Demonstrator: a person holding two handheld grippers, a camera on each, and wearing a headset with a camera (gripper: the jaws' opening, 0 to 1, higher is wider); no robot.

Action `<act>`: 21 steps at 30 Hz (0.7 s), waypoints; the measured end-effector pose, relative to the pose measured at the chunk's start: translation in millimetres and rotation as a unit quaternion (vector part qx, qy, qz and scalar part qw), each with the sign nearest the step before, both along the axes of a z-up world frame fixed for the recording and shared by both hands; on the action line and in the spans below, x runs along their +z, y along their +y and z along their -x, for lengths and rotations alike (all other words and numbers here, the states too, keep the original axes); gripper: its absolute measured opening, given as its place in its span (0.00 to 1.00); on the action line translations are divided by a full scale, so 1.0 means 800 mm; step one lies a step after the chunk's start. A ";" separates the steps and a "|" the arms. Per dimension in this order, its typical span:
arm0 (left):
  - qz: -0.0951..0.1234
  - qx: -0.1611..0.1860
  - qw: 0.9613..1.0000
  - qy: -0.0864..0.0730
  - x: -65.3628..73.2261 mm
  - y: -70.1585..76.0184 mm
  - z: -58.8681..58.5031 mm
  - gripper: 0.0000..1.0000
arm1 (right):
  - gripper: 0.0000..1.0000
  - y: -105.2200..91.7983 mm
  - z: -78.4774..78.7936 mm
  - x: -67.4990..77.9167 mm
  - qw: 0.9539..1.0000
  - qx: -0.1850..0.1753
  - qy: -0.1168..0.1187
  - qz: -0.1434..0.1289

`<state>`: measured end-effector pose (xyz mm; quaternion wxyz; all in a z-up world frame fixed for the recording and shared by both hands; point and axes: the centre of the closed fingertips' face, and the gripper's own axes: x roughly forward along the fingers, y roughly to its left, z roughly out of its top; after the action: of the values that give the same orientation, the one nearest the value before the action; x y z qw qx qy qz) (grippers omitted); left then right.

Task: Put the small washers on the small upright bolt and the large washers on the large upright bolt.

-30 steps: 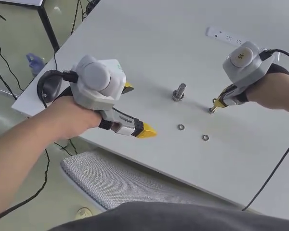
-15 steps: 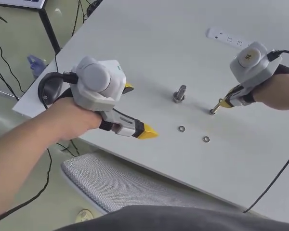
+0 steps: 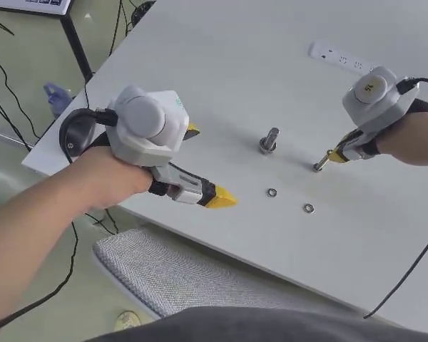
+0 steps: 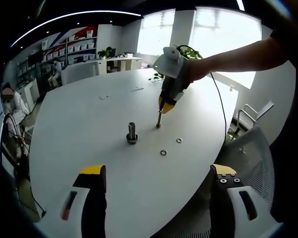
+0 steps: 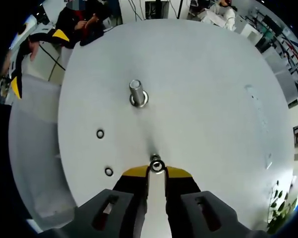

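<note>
Head view: the left gripper is hovering over the near edge of the table, its jaws standing wide apart and holding nothing. The left gripper view is confirming this: both jaws are rising far apart with bare table between them.

The right gripper is pointing down at the small bolt, its tips sitting just beside the bolt top. In the right gripper view, its jaws are standing nearly together with a narrow slit between them, and the bolt top is showing as a ring right at the tips. Whether the jaws are pinching anything cannot be told.

The large bolt is standing upright near the small bolt, on the side toward the left gripper. The first washer is lying flat on the table in front of the large bolt. The second washer is lying flat in front of the small bolt. Both washers are lying apart from the bolts and from each other.
</note>
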<state>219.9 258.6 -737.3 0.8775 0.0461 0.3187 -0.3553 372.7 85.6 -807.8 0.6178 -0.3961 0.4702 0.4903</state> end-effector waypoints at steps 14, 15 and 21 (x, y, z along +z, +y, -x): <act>0.000 -0.001 1.000 0.007 -0.004 0.000 0.001 0.84 | 0.13 0.002 -0.007 -0.004 1.000 -0.002 0.004 -0.002; -0.001 -0.001 1.000 0.008 -0.004 0.000 0.001 0.84 | 0.13 0.002 -0.006 -0.004 1.000 -0.002 0.004 -0.002; -0.002 -0.001 1.000 0.009 -0.006 0.000 0.000 0.83 | 0.13 0.004 -0.005 -0.006 1.000 -0.001 0.006 -0.003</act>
<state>219.7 258.8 -742.3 0.8741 0.0452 0.3274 -0.3561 376.3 88.5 -812.4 0.6169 -0.3908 0.4729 0.4930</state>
